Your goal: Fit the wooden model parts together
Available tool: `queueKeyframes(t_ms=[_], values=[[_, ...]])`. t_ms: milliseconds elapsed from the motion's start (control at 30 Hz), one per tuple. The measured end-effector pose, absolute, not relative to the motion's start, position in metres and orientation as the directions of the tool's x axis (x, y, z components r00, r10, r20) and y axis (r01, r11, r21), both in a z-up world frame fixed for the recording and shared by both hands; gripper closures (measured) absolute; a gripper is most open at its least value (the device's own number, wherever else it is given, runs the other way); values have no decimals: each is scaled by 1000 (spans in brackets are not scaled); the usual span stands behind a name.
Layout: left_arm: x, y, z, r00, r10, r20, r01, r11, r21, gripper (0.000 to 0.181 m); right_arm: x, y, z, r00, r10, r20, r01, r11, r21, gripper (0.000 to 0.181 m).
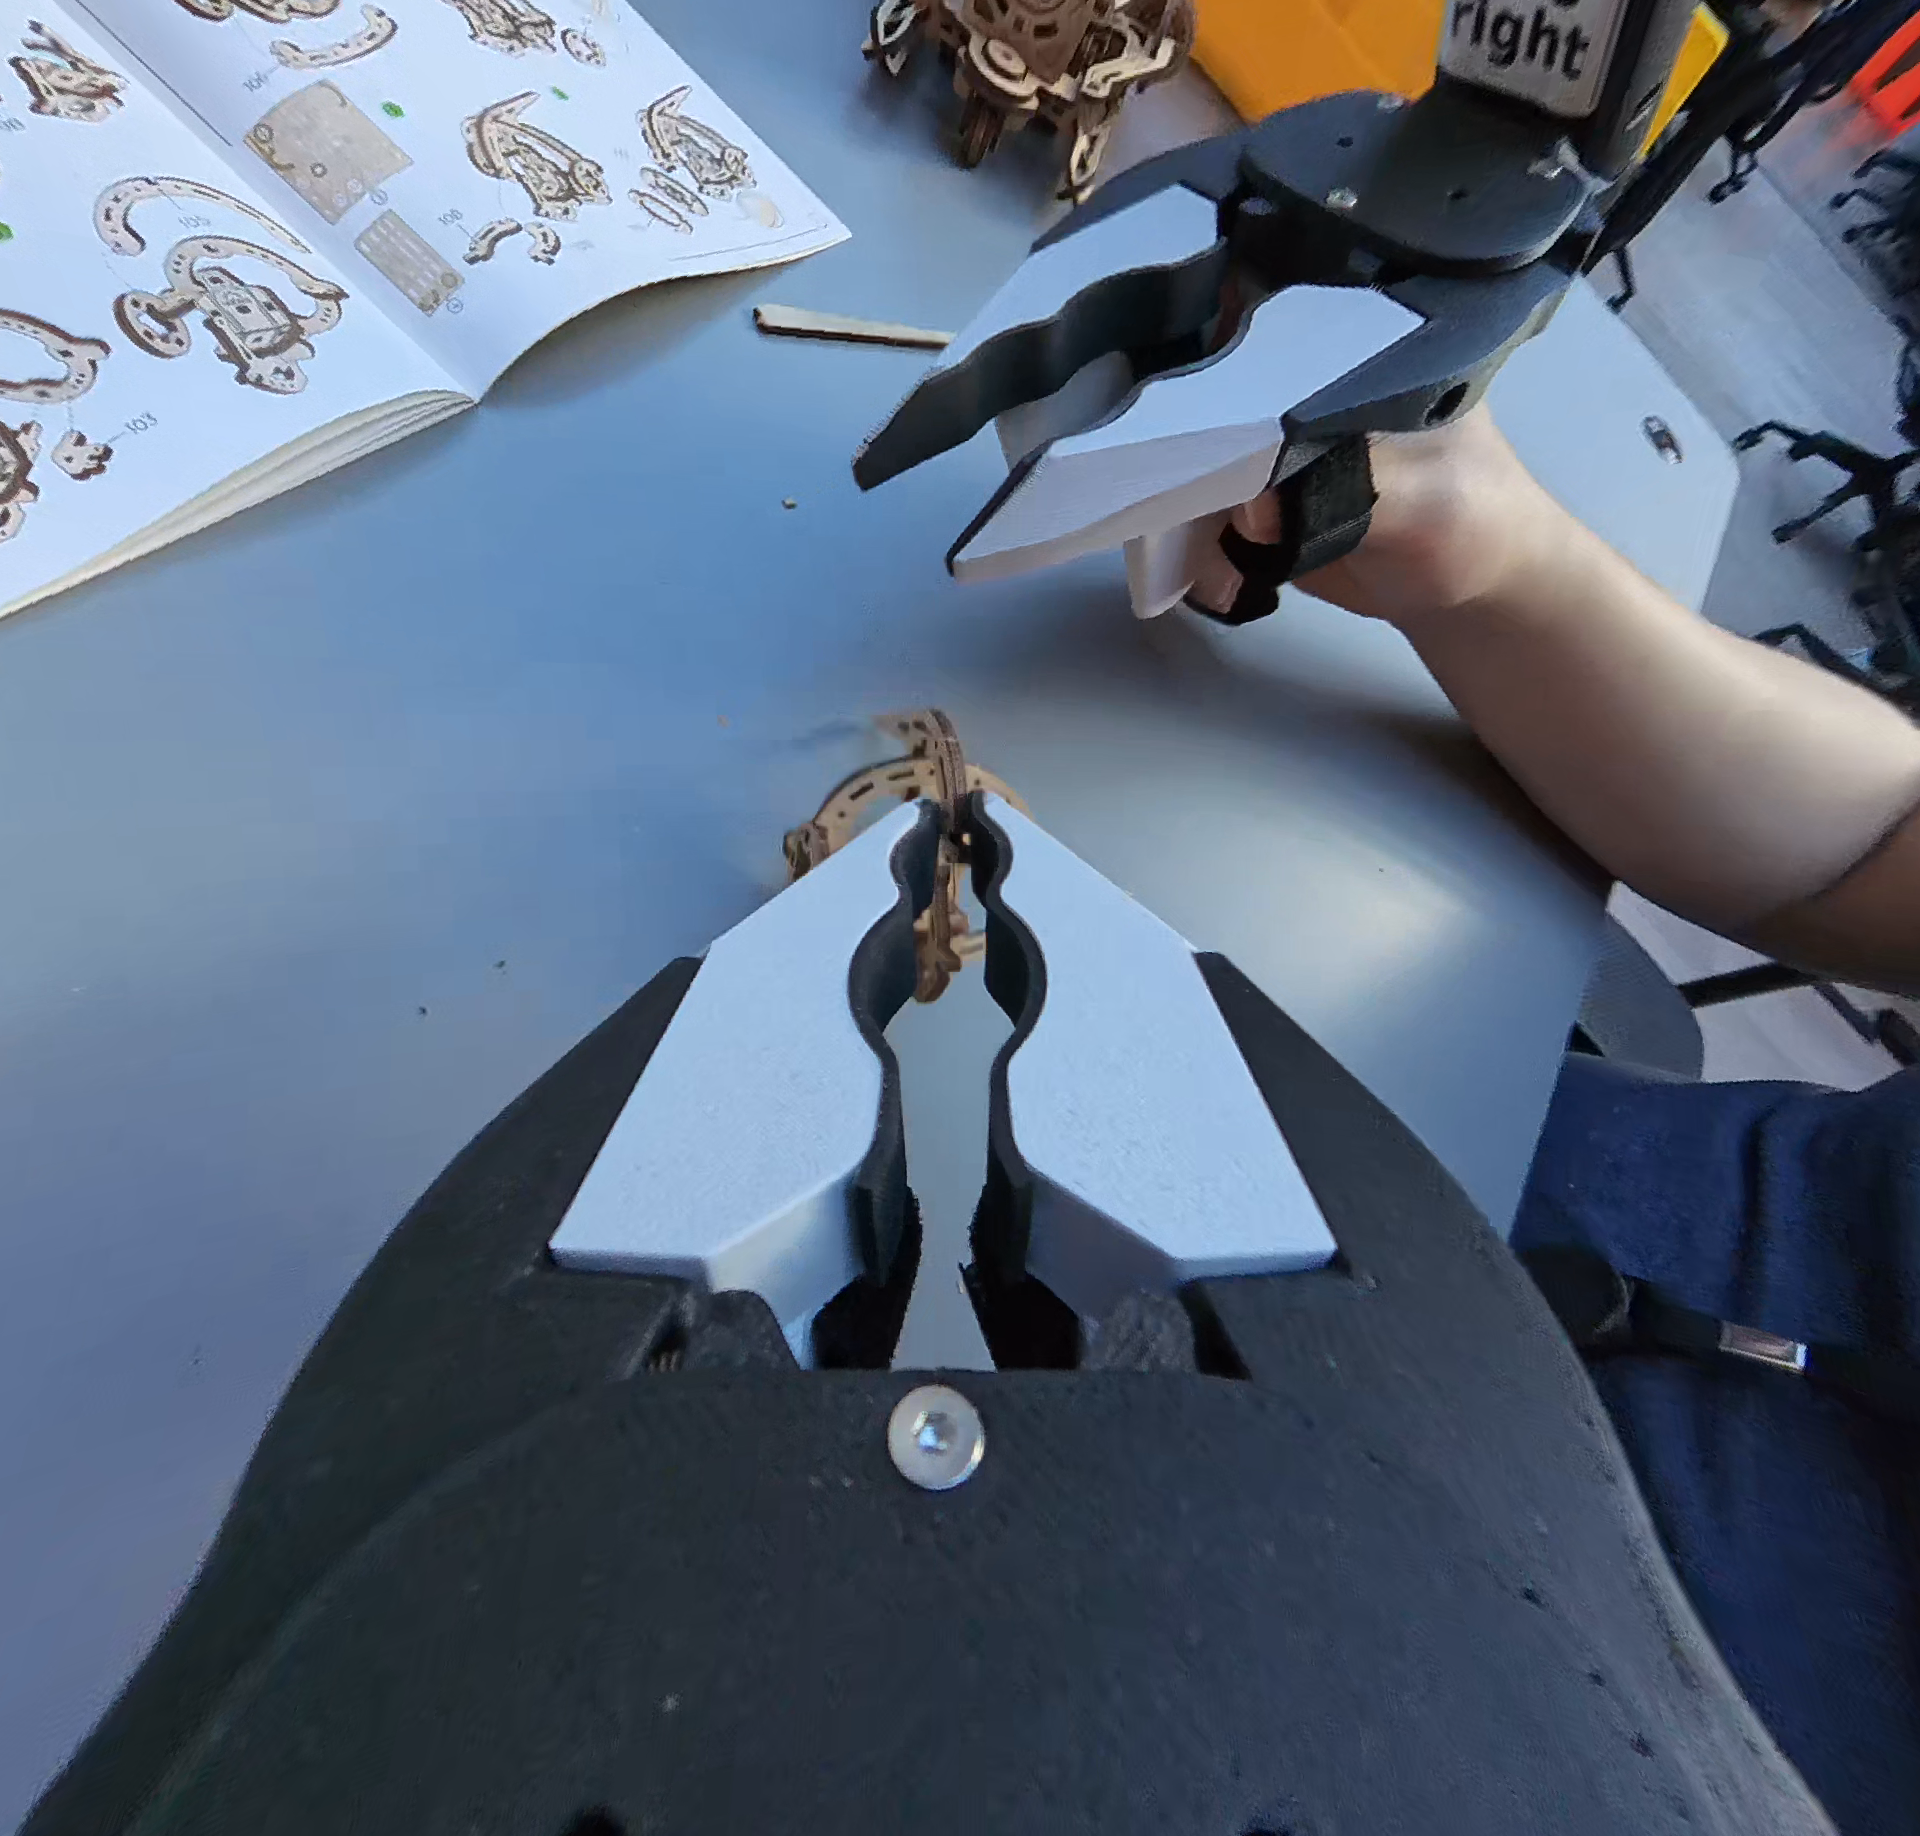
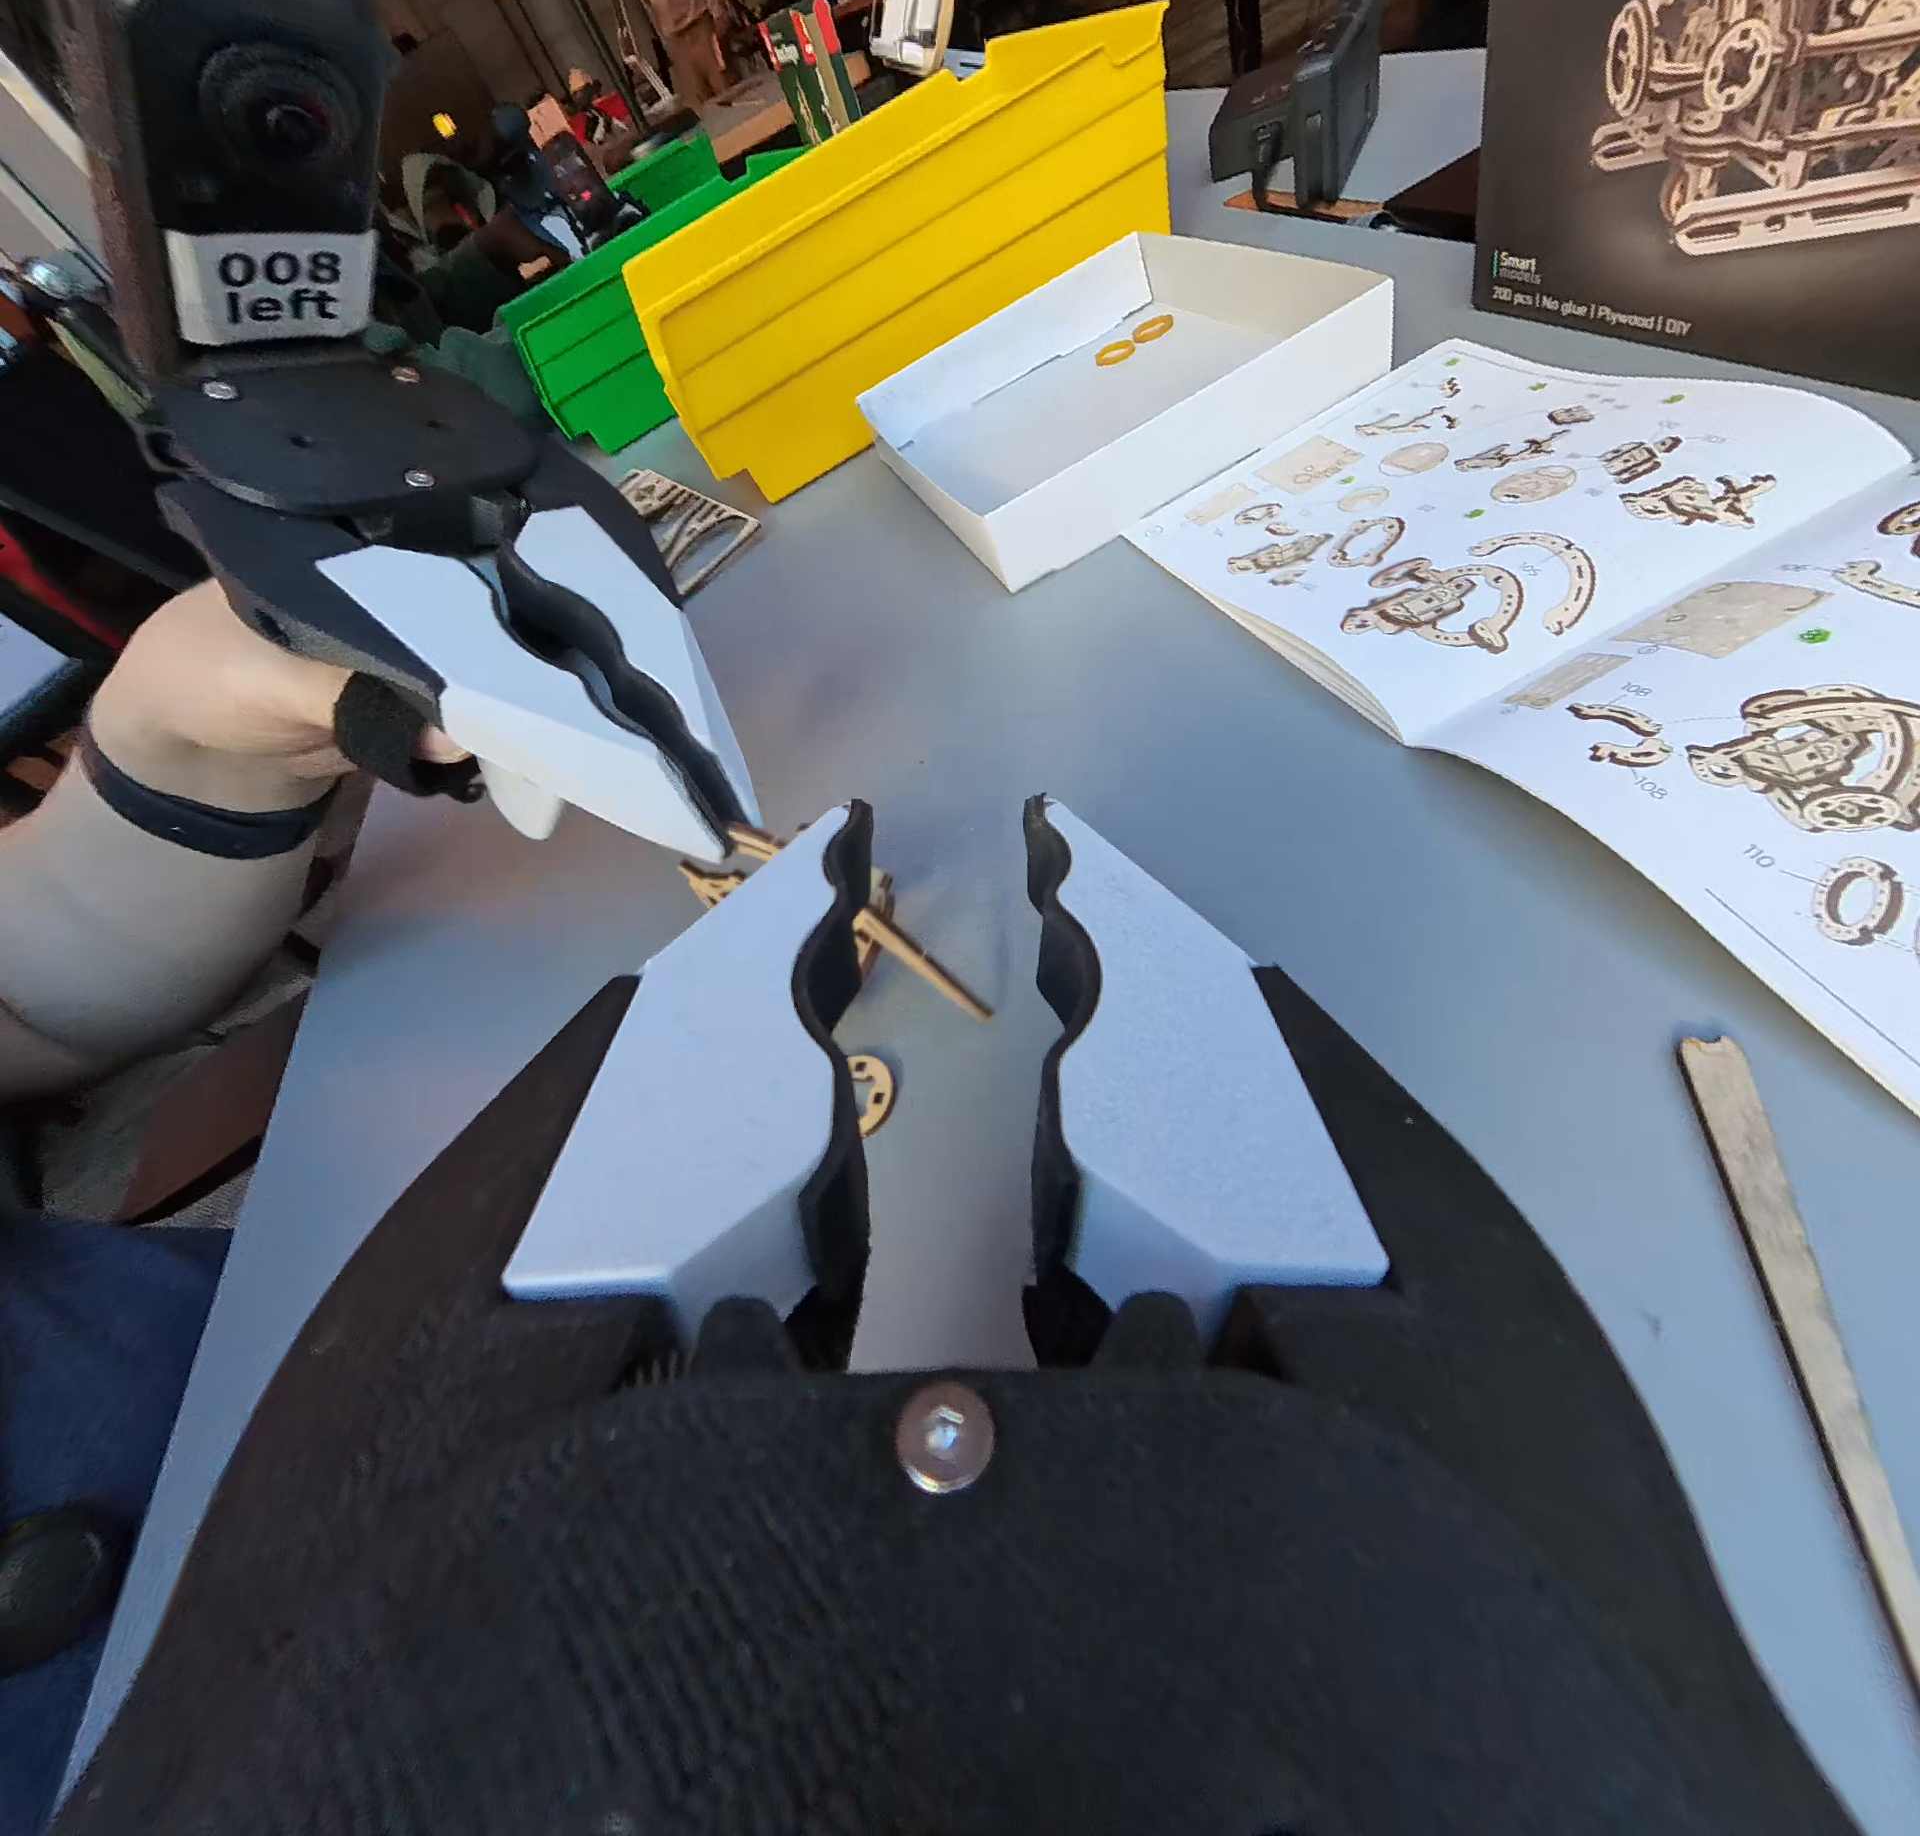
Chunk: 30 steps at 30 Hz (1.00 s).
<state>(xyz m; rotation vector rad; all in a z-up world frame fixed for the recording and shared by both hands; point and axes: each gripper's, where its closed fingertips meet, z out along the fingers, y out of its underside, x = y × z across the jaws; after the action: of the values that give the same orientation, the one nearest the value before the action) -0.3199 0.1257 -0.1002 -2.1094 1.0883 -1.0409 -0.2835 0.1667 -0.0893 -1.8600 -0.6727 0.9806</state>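
My left gripper [image 1: 951, 812] is shut on a curved wooden model part [image 1: 883, 784], holding it upright at the fingertips just above the grey table [image 1: 520, 747]. A second horseshoe-shaped curve of the part shows behind the tips. In the right wrist view the left gripper [image 2: 727, 836] comes in from the left with the wooden part [image 2: 935, 974] sticking out in front of my right gripper [image 2: 945, 807]. My right gripper is open and empty, close beside the part; it also shows in the left wrist view [image 1: 909, 519]. A small round wooden piece [image 2: 871, 1090] lies on the table under the right gripper.
An open instruction booklet [image 2: 1558, 591] lies to the right, with a model box [image 2: 1704, 124] behind it. A white tray [image 2: 1122, 436], a yellow bin [image 2: 914, 228] and a green bin [image 2: 582, 342] stand at the back. A wooden strip [image 2: 1787, 1267] and a part-built wooden model [image 1: 1039, 30] are on the table. My hands' fingertips stand some 6 cm from each other. It is some 7 cm from my left tips to the small round wooden piece [image 2: 871, 1090].
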Motion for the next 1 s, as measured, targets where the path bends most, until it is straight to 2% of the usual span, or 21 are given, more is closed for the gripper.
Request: queueKeyframes(t_ms=[167, 367, 533, 600, 733, 867, 1000], values=[[-330, 120, -97, 339, -832, 438, -392, -548, -738, 178, -288, 149, -96, 496, 759, -423, 25, -499, -866, 153], [-341, 116, -87, 325, -839, 437, -357, -536, -765, 177, -293, 127, -95, 512, 775, -369, 45, -454, -890, 151], [-350, 116, -80, 318, -849, 422, -342, -517, -785, 176, -301, 107, -87, 483, 776, -407, -5, -462, -887, 151], [-357, 118, -77, 320, -864, 388, -341, -487, -804, 175, -305, 100, -87, 493, 775, -395, -1, -453, -891, 151], [-370, 125, -71, 266, -937, 226, -361, -314, -878, 163, -312, 87, -95, 542, 767, -345, 68, -449, -891, 156], [-375, 134, -83, 198, -975, 103, -419, -179, -890, 160, -324, 82, -94, 554, 761, -337, 62, -442, -895, 161], [-366, 125, -95, 92, -976, 198, -458, -218, -862, 158, -338, 84, -108, 563, 724, -399, 74, -524, -848, 160]])
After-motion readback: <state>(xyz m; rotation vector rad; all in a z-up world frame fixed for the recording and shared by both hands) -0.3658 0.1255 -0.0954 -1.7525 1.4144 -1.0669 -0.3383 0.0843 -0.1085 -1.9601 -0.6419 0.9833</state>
